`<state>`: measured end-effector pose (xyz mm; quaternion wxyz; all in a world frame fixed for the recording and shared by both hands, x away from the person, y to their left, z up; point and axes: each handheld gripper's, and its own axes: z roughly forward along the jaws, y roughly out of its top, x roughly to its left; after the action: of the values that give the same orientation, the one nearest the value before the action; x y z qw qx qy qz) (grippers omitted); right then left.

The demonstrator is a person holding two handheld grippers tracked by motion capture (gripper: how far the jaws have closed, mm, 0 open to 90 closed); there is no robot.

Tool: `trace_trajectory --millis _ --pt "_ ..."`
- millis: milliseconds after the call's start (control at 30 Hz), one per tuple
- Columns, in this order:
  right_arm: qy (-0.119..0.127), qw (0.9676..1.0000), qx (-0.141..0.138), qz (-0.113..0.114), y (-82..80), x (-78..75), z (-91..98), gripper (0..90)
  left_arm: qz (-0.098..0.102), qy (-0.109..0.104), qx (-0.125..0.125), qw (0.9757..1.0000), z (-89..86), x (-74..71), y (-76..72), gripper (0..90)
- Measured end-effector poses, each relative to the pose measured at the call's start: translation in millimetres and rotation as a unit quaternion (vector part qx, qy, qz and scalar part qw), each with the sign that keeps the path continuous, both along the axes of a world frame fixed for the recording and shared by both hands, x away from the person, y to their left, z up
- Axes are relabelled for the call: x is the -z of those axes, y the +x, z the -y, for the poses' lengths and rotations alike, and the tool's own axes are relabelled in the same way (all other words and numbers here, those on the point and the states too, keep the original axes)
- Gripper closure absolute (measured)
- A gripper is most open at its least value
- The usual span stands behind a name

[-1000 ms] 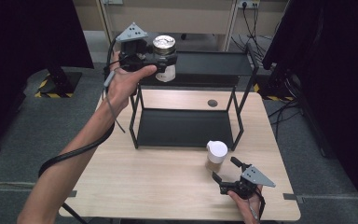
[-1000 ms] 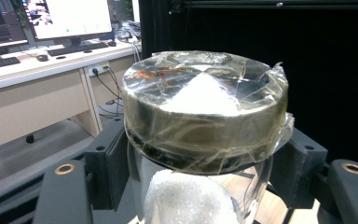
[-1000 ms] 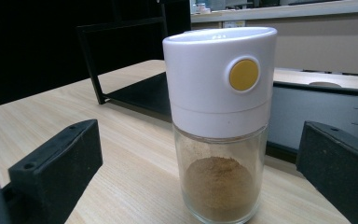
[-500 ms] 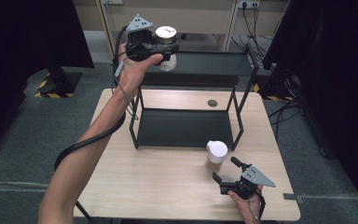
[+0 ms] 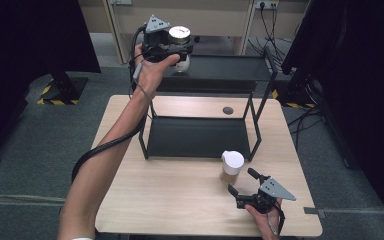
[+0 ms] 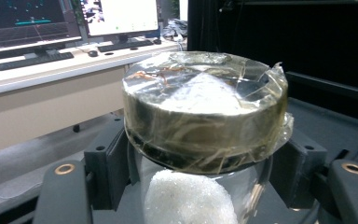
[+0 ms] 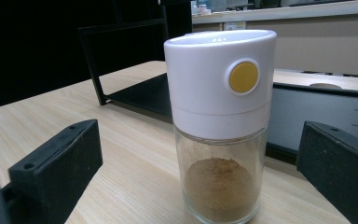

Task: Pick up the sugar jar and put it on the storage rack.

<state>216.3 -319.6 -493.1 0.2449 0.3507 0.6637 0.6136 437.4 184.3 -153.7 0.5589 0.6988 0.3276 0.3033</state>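
left gripper (image 5: pixel 172 47) clamps the jar (image 6: pixel 204 116) over the rack's (image 5: pixel 260 75) top left corner; lower it level. right gripper (image 5: pixel 246 187) gapes, empty, beside the shaker (image 7: pixel 220 121).

A clear glass jar with a foil-wrapped lid (image 5: pixel 181 40), white granules inside, is upright at the black metal shelf's (image 5: pixel 220 75) top tier. A white-capped glass shaker of brown powder (image 5: pixel 231 167) stands upright on the wooden bench (image 5: pixel 180 200).

Both grippers are black: the left gripper (image 5: pixel 172 47) and the right gripper (image 5: pixel 244 184) each carry a grey three-cornered plate on top. A black cable trails along the bare left forearm (no sleeve). Brass-coloured screws sit in the left fingers (image 6: pixel 58 196).
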Motion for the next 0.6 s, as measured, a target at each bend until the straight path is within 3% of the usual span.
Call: trace_trajectory --millis 600 --pt "0.000 1.0000 -0.002 0.000 0.1 0.0 0.2 0.5 -0.004 0.002 -0.027 0.9996 9.6 14.1 10.8 30.8"
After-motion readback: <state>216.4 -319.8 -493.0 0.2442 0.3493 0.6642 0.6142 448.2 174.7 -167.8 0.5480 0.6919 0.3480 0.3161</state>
